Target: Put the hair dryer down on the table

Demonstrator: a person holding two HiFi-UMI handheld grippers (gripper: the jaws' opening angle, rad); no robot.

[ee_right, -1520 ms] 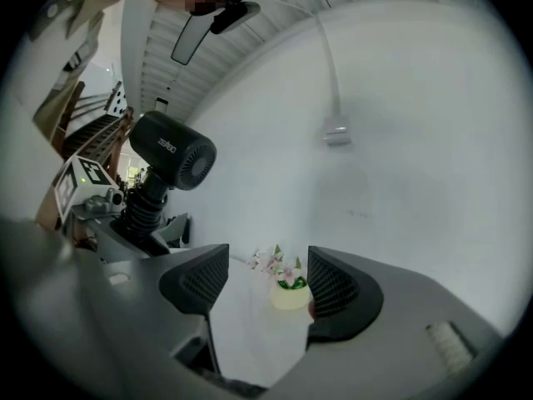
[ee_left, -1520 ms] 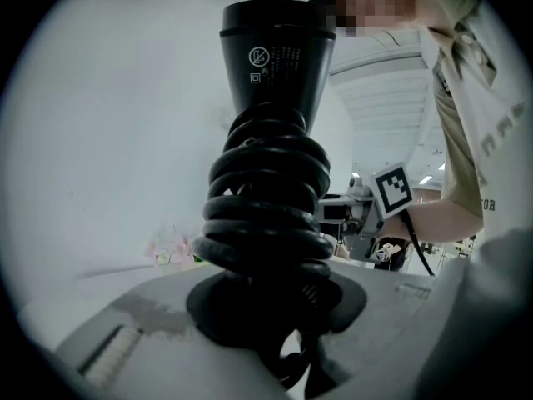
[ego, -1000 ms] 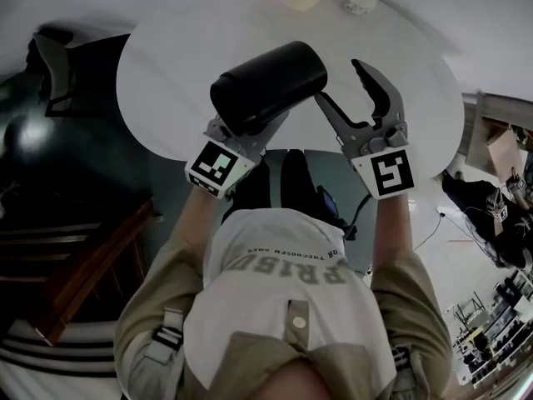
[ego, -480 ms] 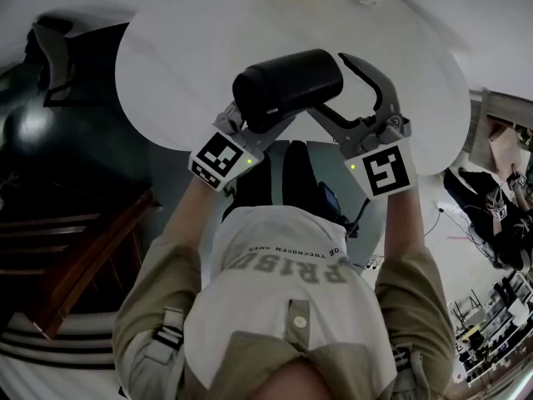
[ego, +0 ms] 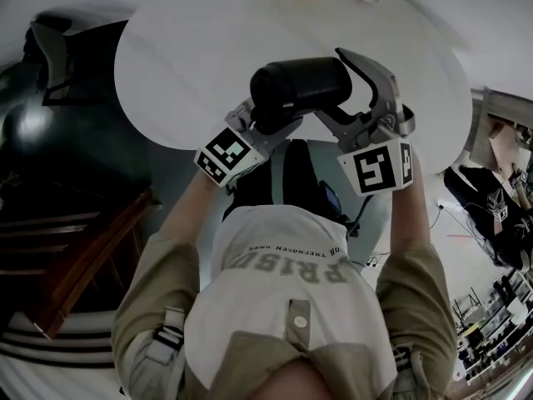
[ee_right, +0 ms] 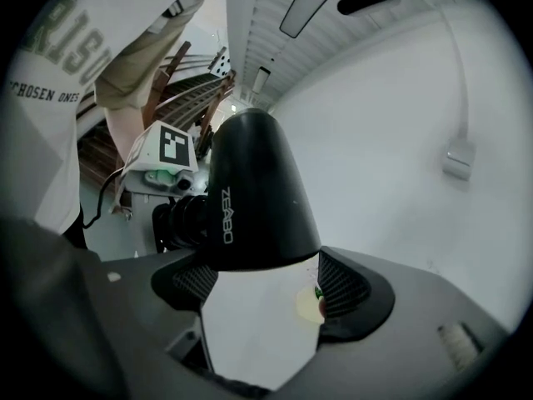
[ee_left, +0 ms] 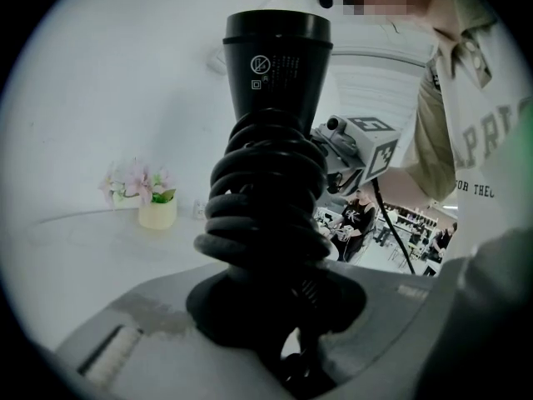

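Hair dryer (ego: 300, 90): handle, with wound cord (ee_left: 266, 198), clamped in left gripper (ee_left: 279, 323). Barrel (ee_right: 250, 190) sits between right gripper's (ee_right: 262, 302) jaws, just opening, pads clear. White table (ego: 183, 65) beneath both. Handling: lower level; left gripper releases only once the barrel rests.

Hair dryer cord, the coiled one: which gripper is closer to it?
Left. The left gripper clamps the hair dryer at its coiled cord; the right gripper straddles the barrel, jaws just opening, off the cord.
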